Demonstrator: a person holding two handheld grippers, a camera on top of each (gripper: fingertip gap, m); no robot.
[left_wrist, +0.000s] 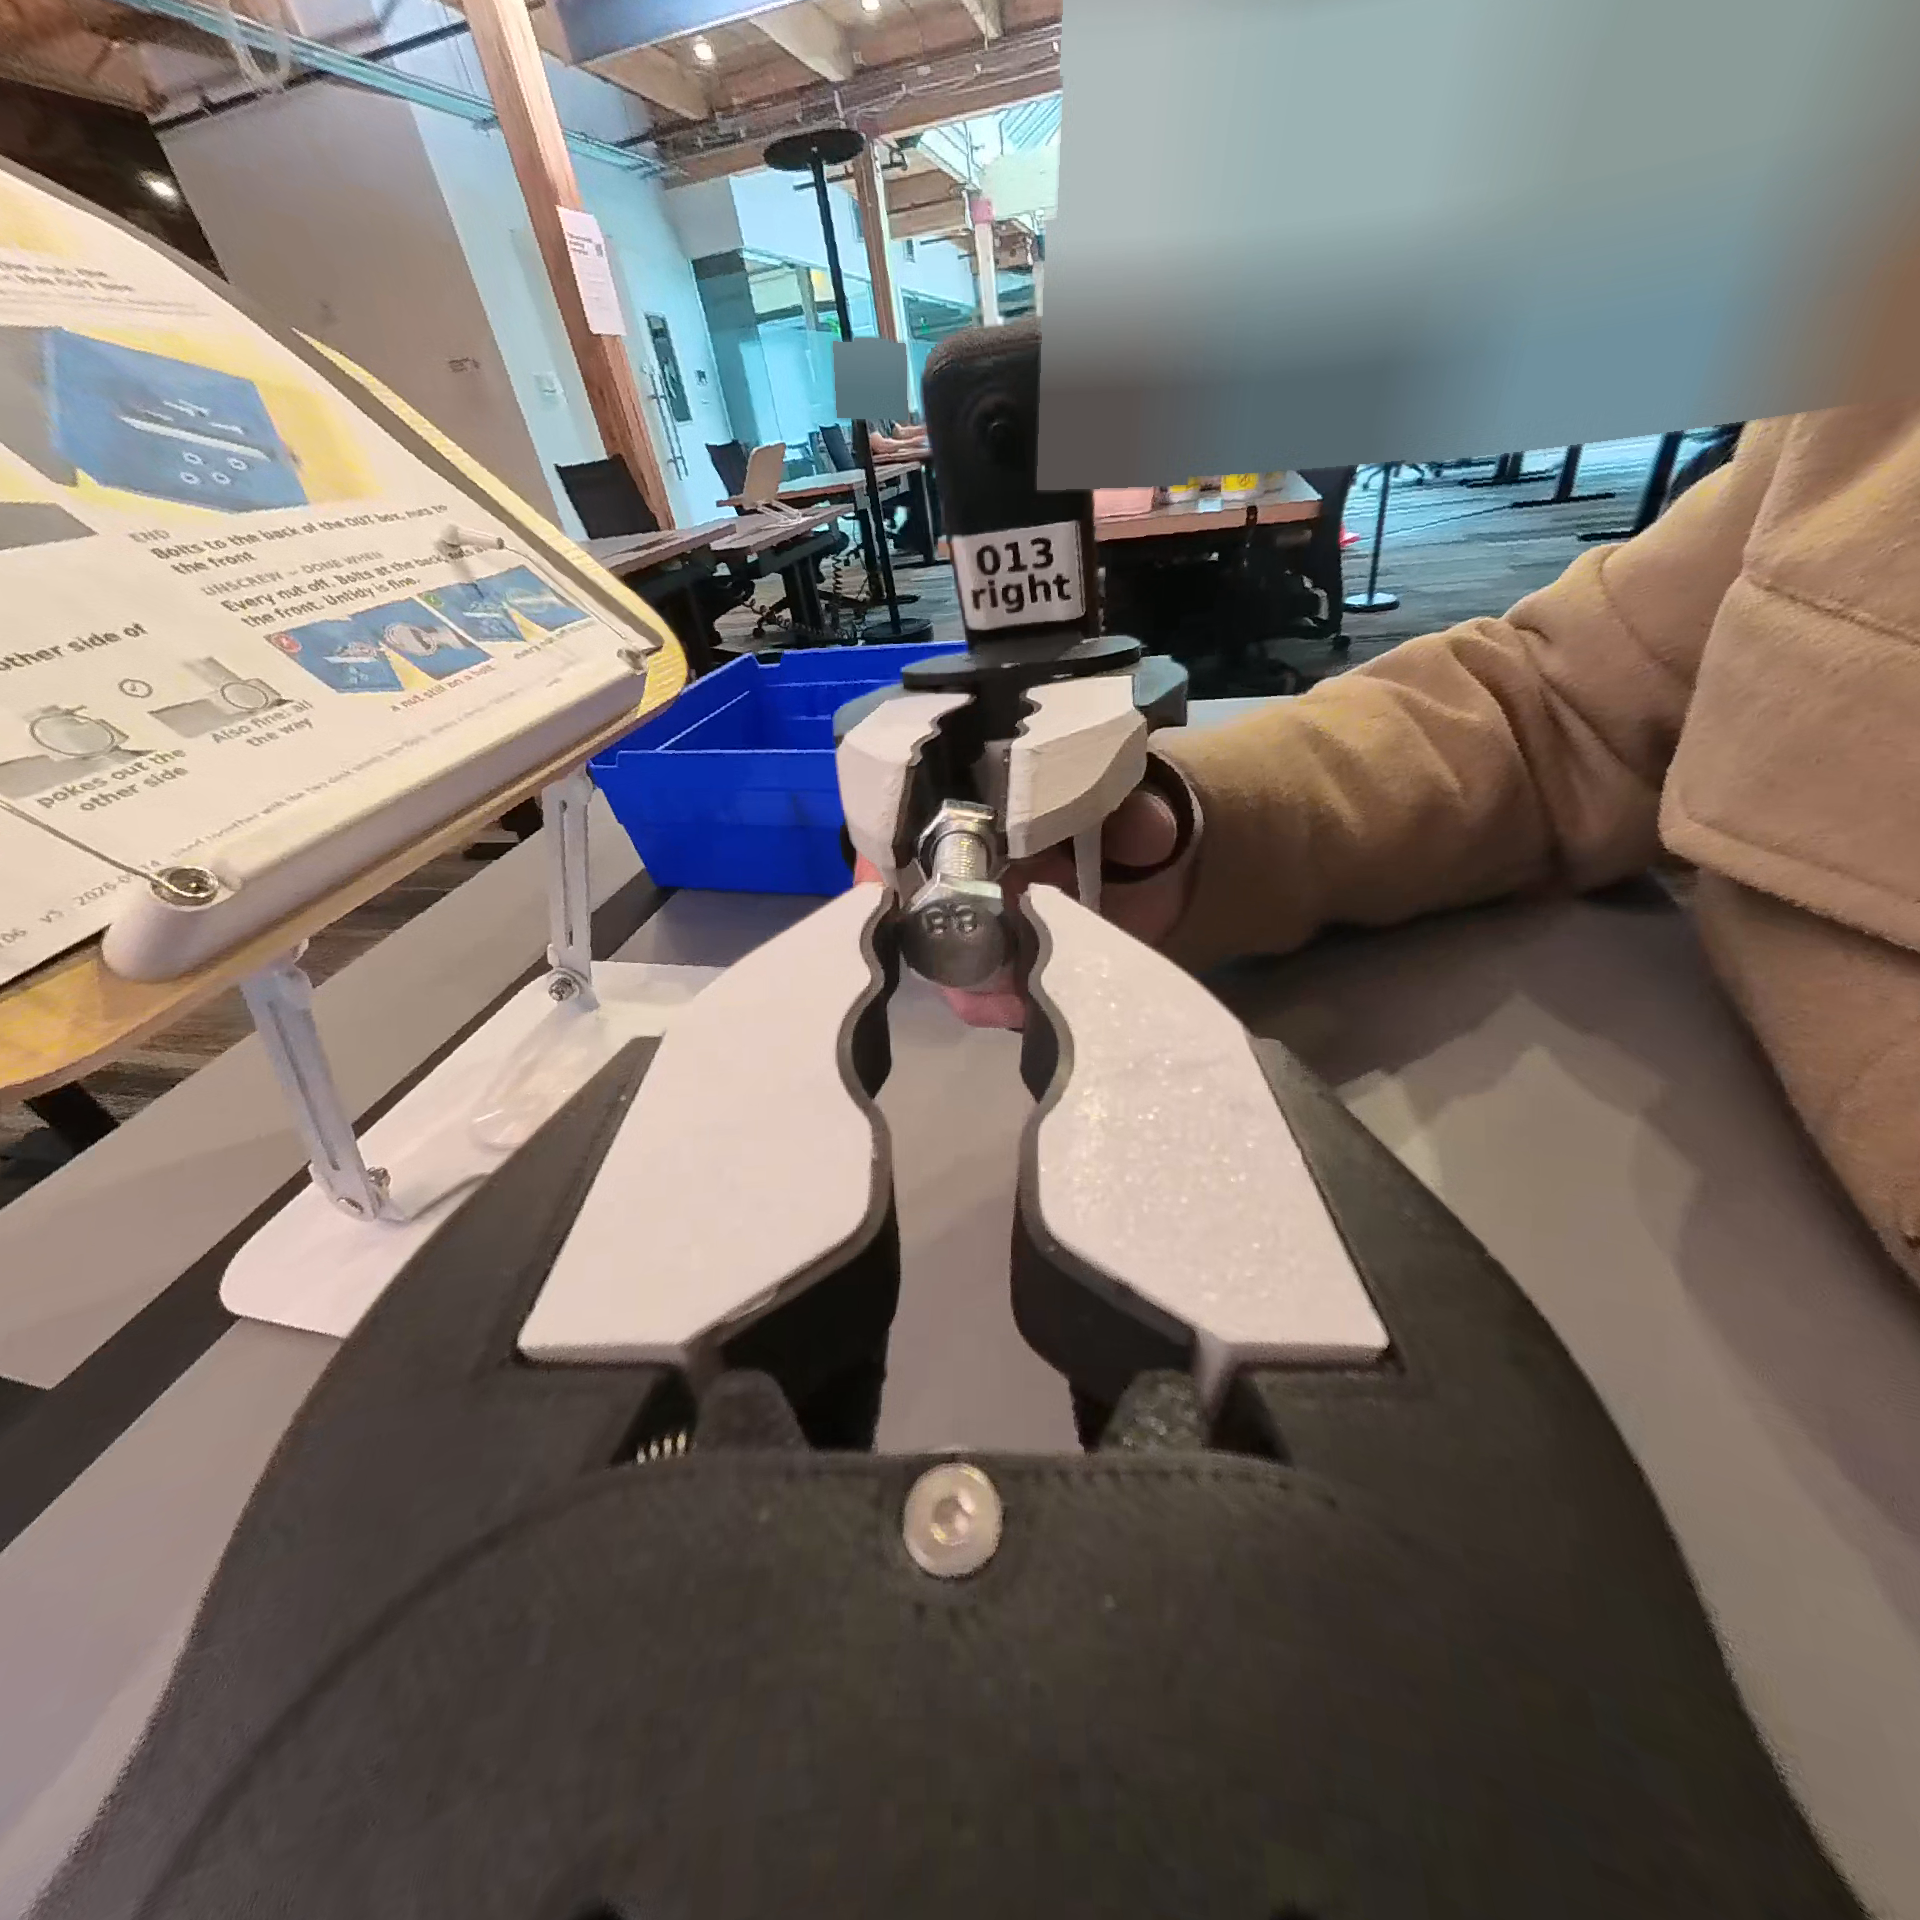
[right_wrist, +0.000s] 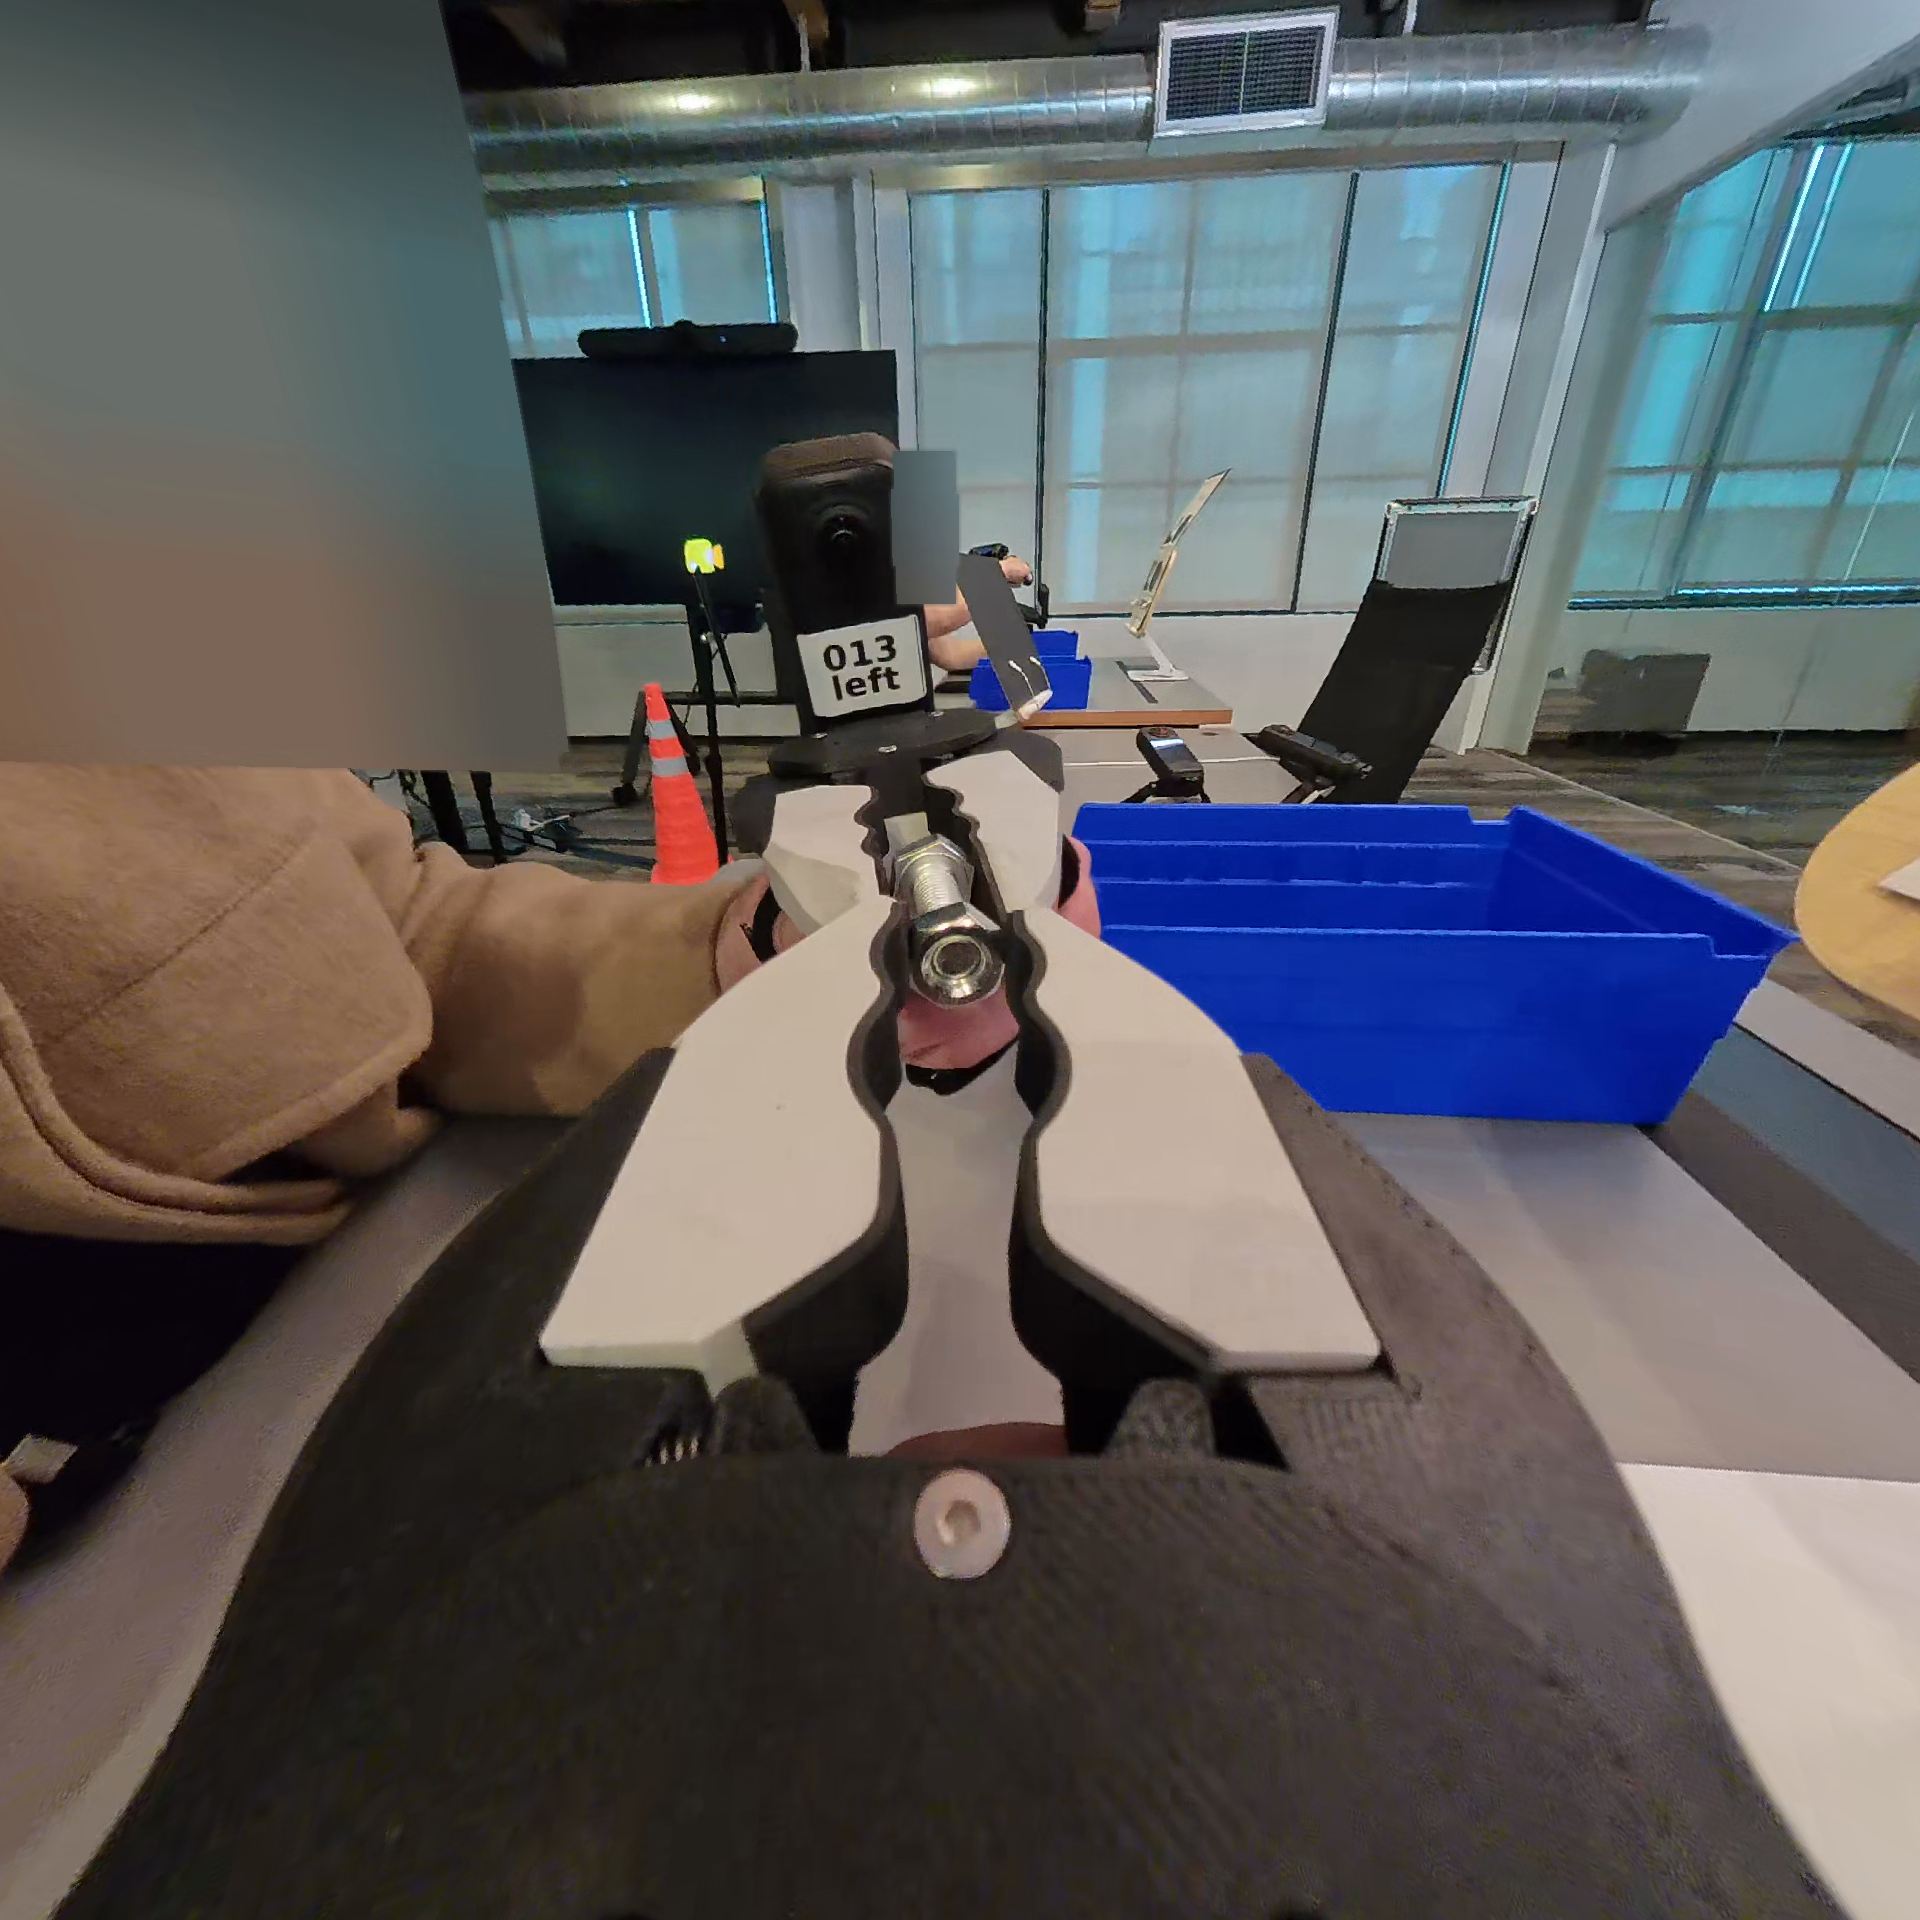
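A steel bolt (left_wrist: 954, 935) with a nut (left_wrist: 961, 828) on its thread is held level between my two grippers, above the grey table (left_wrist: 1507, 1195). My left gripper (left_wrist: 954, 920) is shut on the bolt's hex head. My right gripper (left_wrist: 966, 821) faces it and is shut on the nut. In the right wrist view, my right gripper (right_wrist: 956, 961) grips the nut (right_wrist: 956, 966), with the bolt's end showing in its middle. The thread (right_wrist: 925, 902) runs away to the left gripper (right_wrist: 920, 831). Hands in beige sleeves (left_wrist: 1507, 727) hold both tools.
A blue bin (left_wrist: 748, 790) stands on the table behind the grippers; it also shows in the right wrist view (right_wrist: 1403, 987). An instruction board (left_wrist: 260, 623) on a white stand (left_wrist: 312, 1091) is at the left. An orange cone (right_wrist: 675, 790) stands on the floor beyond. Less than 4 cm separates the two grippers' tips.
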